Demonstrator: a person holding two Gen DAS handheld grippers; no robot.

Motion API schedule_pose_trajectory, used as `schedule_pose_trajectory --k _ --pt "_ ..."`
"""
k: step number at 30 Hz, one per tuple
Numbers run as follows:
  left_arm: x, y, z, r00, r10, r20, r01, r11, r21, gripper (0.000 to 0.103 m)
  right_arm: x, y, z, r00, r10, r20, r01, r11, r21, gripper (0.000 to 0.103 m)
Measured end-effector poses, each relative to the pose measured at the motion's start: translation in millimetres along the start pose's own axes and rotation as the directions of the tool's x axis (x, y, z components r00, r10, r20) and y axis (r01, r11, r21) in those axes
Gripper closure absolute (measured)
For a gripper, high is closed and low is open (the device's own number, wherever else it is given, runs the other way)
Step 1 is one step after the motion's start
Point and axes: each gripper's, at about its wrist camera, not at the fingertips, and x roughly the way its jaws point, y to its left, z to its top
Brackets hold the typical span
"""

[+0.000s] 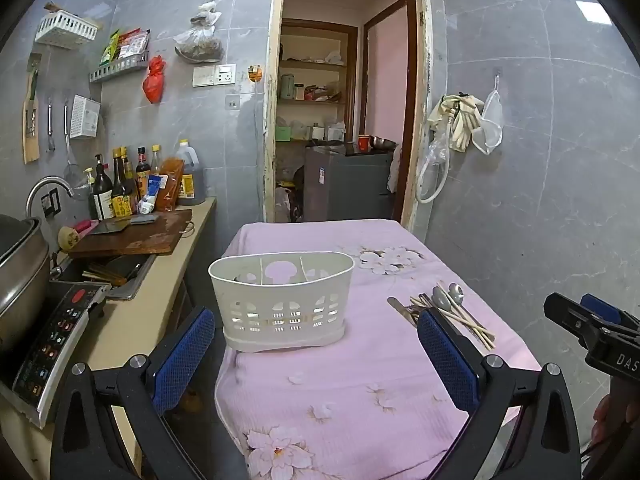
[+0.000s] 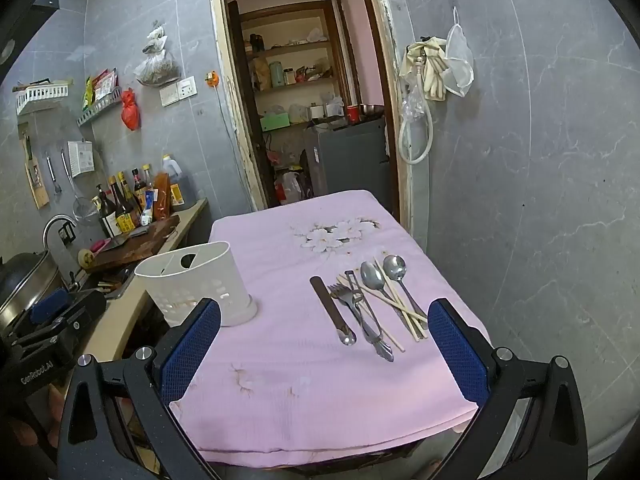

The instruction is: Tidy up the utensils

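A white slotted utensil caddy (image 1: 282, 304) stands on the pink flowered tablecloth (image 1: 340, 384), left of centre; it also shows in the right wrist view (image 2: 200, 284). A pile of utensils lies to its right: a knife (image 2: 332, 310), forks (image 2: 352, 306), two spoons (image 2: 384, 276) and chopsticks (image 2: 400, 304). The pile shows in the left wrist view (image 1: 444, 308) too. My left gripper (image 1: 316, 360) is open and empty, just in front of the caddy. My right gripper (image 2: 324, 352) is open and empty, near the front of the utensil pile.
A kitchen counter (image 1: 160, 276) runs along the left with a cutting board (image 1: 136, 236), sauce bottles (image 1: 120, 188), a sink and an induction cooker (image 1: 52, 348). A grey tiled wall (image 2: 540, 200) stands close on the right. A doorway (image 1: 344, 120) is behind the table.
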Motion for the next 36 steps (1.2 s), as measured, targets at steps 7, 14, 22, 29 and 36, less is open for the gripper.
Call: schedule_pose_trajectory --k 7,14,22,29,36 --pt "-0.7 0.6 -0.1 1.000 0.002 0.002 -0.002 1.000 -0.004 0.001 0.3 -0.3 -0.1 1.000 0.001 -0.001 -0.001 1.000 0.002 0.001" --pt "-1.0 -0.9 -0.1 1.000 0.004 0.001 -0.004 1.000 0.001 0.001 1.1 -0.3 -0.6 1.000 0.002 -0.001 -0.002 1.000 0.002 0.001" --pt "-0.2 0.7 0.1 1.000 -0.003 -0.001 0.003 1.000 -0.002 0.001 1.8 -0.4 -0.8 1.000 0.001 -0.001 -0.001 1.000 0.001 0.001" --pt "2.8 -4.9 0.4 1.000 -0.004 -0.002 0.004 1.000 -0.002 0.001 2.4 -0.9 -1.0 1.000 0.000 -0.002 0.000 1.000 0.002 0.001" --pt "2.2 -4.7 -1.1 1.000 -0.005 -0.002 0.005 1.000 -0.003 0.001 2.9 -1.4 -1.3 1.000 0.001 -0.004 -0.001 1.000 0.002 0.001"
